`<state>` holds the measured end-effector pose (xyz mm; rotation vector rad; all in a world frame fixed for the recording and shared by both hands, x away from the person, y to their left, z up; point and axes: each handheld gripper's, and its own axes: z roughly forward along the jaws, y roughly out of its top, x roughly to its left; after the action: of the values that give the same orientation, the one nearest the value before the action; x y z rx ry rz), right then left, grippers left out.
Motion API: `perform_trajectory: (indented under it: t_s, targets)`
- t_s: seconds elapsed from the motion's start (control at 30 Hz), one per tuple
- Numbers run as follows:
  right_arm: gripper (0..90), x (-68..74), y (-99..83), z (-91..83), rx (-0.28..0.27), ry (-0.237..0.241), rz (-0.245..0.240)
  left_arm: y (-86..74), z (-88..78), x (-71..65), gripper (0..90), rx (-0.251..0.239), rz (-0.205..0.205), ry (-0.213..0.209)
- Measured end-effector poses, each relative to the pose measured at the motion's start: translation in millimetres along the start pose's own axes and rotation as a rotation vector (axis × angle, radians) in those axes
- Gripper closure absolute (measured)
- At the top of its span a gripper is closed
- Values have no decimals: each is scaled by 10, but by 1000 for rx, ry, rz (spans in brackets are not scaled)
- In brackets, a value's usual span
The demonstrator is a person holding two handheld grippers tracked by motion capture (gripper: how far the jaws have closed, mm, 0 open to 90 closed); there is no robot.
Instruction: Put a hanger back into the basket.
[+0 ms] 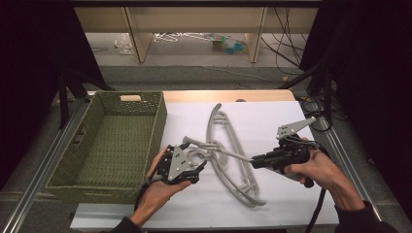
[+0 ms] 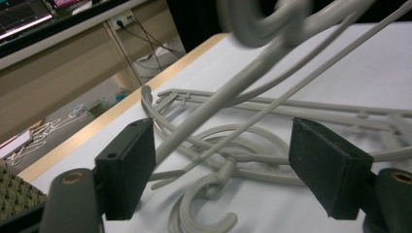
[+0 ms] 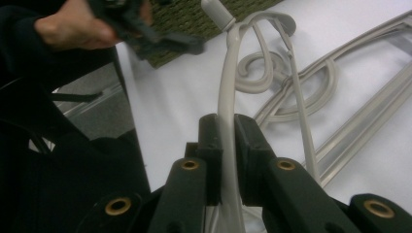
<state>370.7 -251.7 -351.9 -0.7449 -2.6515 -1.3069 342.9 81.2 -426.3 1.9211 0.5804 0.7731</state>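
Observation:
Several grey plastic hangers (image 1: 228, 131) lie in a tangle on the white sheet (image 1: 272, 121). My right gripper (image 1: 253, 161) is shut on the thin arm of one hanger (image 1: 218, 151), which is raised at a slant toward the left. The right gripper view shows that arm (image 3: 226, 87) clamped between the pads of this gripper (image 3: 227, 141). My left gripper (image 1: 198, 166) sits at the hooks, beside the basket. In the left gripper view its jaws (image 2: 223, 165) stand wide apart. The raised hanger (image 2: 233, 92) passes between them, close to the left pad, over a hook (image 2: 204, 213) lying on the sheet.
A green woven basket (image 1: 156, 126) with nothing in it stands at the left of the table. Metal rails (image 1: 43, 170) run along both table sides. Beyond the wooden far edge (image 1: 228, 95) are floor, cables and shelf legs. White sheet lies bare at the right and front.

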Motion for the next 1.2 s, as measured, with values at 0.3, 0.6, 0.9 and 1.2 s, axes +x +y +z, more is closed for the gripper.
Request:
perform_trajectory:
  t_s: [0.3, 0.6, 0.9, 1.2]
  targets:
    - [825, 75, -68, -106, -3, 33, -30, 17, 309, 64, 400, 12, 77, -122]
    - [825, 40, -127, -147, 0, 35, -52, 62, 384, 95, 514, -11, 144, -272]
    - [823, -74, -207, -235, 4, 86, -77, 149, 437, 123, 667, -4, 266, -367]
    - [798, -169, -272, -332, 3, 109, -115, 342, 308, 1, 742, 36, 424, -403]
